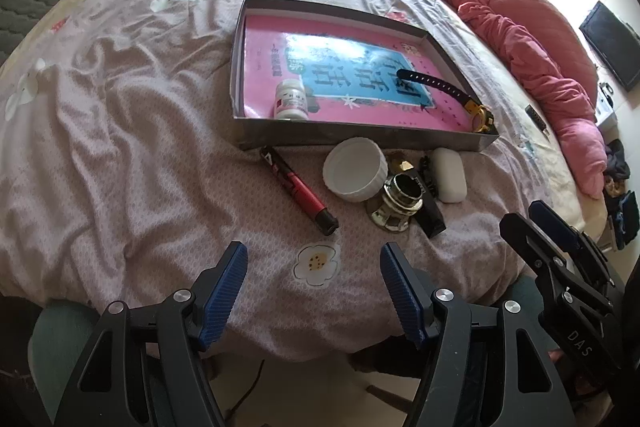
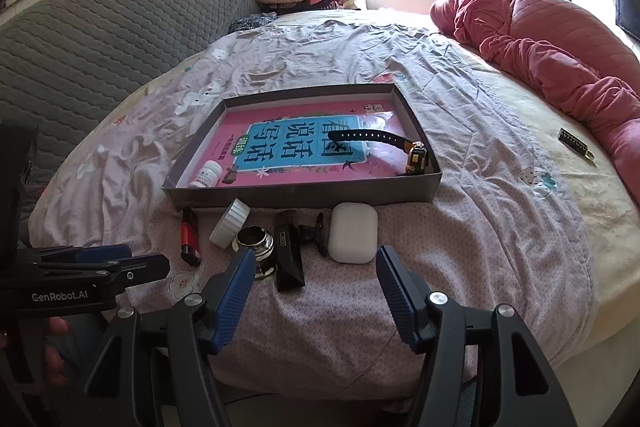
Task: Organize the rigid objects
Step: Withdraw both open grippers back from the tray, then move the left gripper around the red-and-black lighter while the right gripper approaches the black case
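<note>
A shallow grey box (image 1: 360, 138) (image 2: 304, 193) lies on the bed with a pink book inside, a white pill bottle (image 1: 291, 101) (image 2: 208, 174) and a black-strapped watch (image 1: 444, 83) (image 2: 376, 138) on it. In front of the box lie a red-black pen (image 1: 298, 189) (image 2: 189, 237), a white ribbed cap (image 1: 356, 174) (image 2: 230, 223), a metal ring piece (image 1: 400, 201) (image 2: 256, 247), a black block (image 1: 430, 213) (image 2: 289, 259), a black clip (image 2: 314, 233) and a white earbud case (image 1: 451, 174) (image 2: 353, 238). My left gripper (image 1: 314, 261) is open and empty, short of the pen. My right gripper (image 2: 316, 265) is open and empty, just short of the earbud case.
The pink patterned bedsheet (image 1: 140, 147) is wrinkled. A red quilt (image 1: 540, 67) (image 2: 560, 47) lies along the right side. A small dark tag (image 2: 576, 143) lies on the sheet at right. A grey quilted headboard (image 2: 100, 39) stands at left. The bed's edge is just under both grippers.
</note>
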Demonstrator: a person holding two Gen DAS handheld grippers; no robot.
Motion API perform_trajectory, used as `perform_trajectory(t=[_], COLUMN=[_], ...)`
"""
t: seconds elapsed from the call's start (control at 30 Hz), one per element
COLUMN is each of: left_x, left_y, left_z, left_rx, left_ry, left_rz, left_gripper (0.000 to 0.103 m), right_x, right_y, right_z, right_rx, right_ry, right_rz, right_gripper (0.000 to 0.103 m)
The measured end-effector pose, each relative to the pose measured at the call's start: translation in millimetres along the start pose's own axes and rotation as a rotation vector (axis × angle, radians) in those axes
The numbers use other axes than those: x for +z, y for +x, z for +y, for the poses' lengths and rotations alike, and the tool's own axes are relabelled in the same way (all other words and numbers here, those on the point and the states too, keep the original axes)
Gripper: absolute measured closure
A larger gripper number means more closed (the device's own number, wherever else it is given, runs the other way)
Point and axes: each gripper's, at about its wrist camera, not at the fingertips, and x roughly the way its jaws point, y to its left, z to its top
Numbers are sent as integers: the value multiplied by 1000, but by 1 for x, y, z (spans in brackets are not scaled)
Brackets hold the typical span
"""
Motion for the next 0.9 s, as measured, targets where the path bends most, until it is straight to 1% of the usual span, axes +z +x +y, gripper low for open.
perform_trajectory(t=[0.23,0.43,0.57,0.73,0.9], left_x=[-2,-1,-2,1,4], left_y=[4,9,12,22,31], left_z=[2,2,2,1,5], left_rx=[16,12,25,29,25], left_ry=[-7,-26,-47,-54,-82], left_rz=[9,20,7,29,53], left_gripper=[33,33,33,33,33], right_x=[-3,-7,-12,-17,-18], right_y=[4,12,21,31,40], right_z=[0,-2,-2,1,3], right_rx=[10,12,14,12,14], right_ry=[4,12,16,1,-8], right_rz=[11,30,50,75,93], right_gripper=[41,41,41,41,41])
